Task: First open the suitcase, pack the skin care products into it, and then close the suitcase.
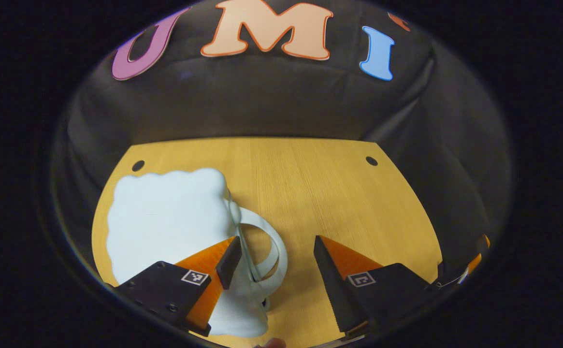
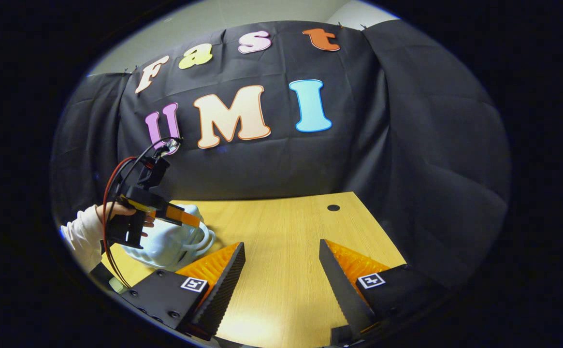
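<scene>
Left gripper view is showing the left hand-held gripper (image 1: 276, 258) hanging wide open, holding nothing, over the pale suitcase (image 1: 165, 222) on the desk (image 1: 310, 193); the right hand-held gripper (image 2: 281, 266) is gaping open, also holding nothing.

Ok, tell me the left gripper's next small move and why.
Probably ease the left gripper forward and left so its open fingers straddle the case's looped handle. The case looks shut on the table, the loop lies by the left finger, and nothing is gripped.
</scene>
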### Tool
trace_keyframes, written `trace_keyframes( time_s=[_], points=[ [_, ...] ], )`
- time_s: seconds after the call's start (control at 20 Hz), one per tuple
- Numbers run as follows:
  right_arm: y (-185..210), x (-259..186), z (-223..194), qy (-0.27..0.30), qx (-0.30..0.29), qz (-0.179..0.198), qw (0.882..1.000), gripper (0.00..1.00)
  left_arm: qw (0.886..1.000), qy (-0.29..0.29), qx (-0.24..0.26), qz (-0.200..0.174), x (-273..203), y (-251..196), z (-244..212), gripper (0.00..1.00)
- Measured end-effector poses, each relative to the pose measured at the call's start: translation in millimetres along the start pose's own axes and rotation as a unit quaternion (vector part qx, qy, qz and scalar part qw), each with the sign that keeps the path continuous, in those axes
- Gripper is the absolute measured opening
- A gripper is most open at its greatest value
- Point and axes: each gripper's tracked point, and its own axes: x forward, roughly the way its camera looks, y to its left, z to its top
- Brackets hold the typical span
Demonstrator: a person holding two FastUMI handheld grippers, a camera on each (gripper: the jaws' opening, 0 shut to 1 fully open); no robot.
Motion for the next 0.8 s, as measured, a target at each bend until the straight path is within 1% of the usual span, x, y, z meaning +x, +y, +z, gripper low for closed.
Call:
trace_keyframes(
  time_s=[0.1,0.25,0.4,0.45,0.5,0.6,0.75,0.8],
  points=[
    [7,-2,6,-0.010,0.000,0.008,1.000,0.97,0.999,-0.043,-0.020,-0.005,-30,-6,19,0.89],
    [17,-2,18,-0.024,0.000,0.019,1.000,0.97,0.993,-0.108,-0.045,-0.016,-73,-17,32,0.88],
    [29,-3,27,-0.037,-0.001,0.031,0.999,0.94,0.987,-0.159,-0.036,-0.005,-112,-23,33,0.88],
    [32,-5,30,-0.042,0.000,0.035,0.998,0.96,0.984,-0.174,-0.029,0.004,-122,-23,31,0.88],
    [36,-6,33,-0.045,0.001,0.040,0.998,0.96,0.981,-0.192,-0.025,0.013,-135,-23,32,0.88],
    [41,-11,35,-0.050,0.004,0.048,0.998,0.96,0.976,-0.215,-0.028,0.025,-153,-25,27,0.88],
    [46,-20,38,-0.058,0.004,0.055,0.997,0.97,0.973,-0.224,-0.031,0.042,-169,-24,11,0.88],
    [47,-22,39,-0.061,0.003,0.057,0.997,0.96,0.973,-0.223,-0.027,0.047,-173,-23,5,0.83]
  ],
)
